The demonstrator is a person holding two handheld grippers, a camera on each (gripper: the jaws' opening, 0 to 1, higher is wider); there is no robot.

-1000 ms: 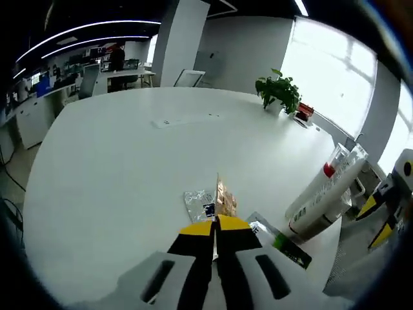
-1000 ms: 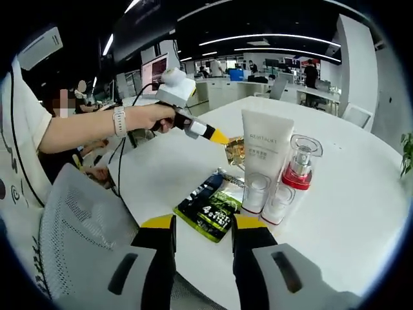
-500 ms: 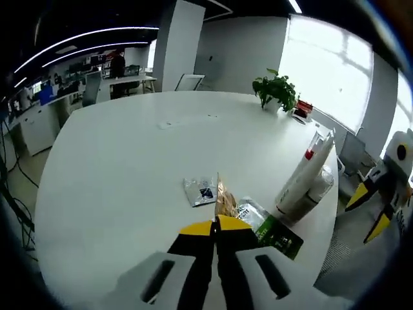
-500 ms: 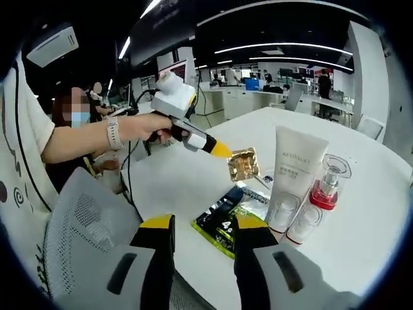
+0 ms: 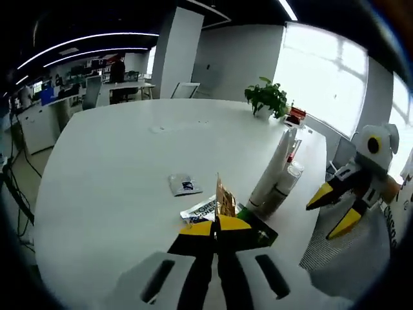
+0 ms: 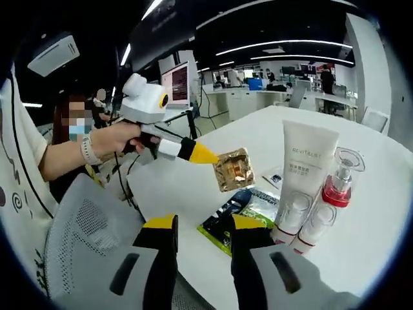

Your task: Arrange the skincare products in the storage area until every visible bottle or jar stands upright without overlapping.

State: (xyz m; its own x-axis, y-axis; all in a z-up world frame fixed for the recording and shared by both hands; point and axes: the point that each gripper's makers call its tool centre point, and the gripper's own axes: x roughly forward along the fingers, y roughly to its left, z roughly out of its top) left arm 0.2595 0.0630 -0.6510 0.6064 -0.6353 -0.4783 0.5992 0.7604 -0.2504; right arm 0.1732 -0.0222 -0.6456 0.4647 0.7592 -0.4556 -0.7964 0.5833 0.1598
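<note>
Since the earlier frame the left gripper (image 6: 208, 155) had lifted its gold sachet (image 6: 233, 170) higher off the white table (image 5: 116, 155), and in the right gripper view the sachet hung in the air above the green packet (image 6: 226, 223) rather than close over the pile. Its jaws were pressed together on the sachet's edge, seen edge-on in the left gripper view as a thin gold strip (image 5: 224, 197) rising from the yellow tips (image 5: 215, 226). Below it lay the green packet (image 5: 258, 231) and a white-and-silver sachet (image 5: 203, 209), touching each other, with a small silver sachet (image 5: 182, 185) lying apart from them farther out on the table. Just beside the packets stood the white tube (image 6: 304, 169) on its cap, and touching it the clear bottle (image 6: 330, 201) with a red collar, also cap down; both leaned in the left gripper view, tube (image 5: 272, 171) and bottle (image 5: 289, 173) side by side. The right gripper (image 6: 201, 227) hovered near the table edge short of the green packet, its jaws parted and holding nothing. A potted plant (image 5: 266, 97) stood at the table's far side. A person's hand (image 6: 115, 139) gripped the left tool's handle.
</note>
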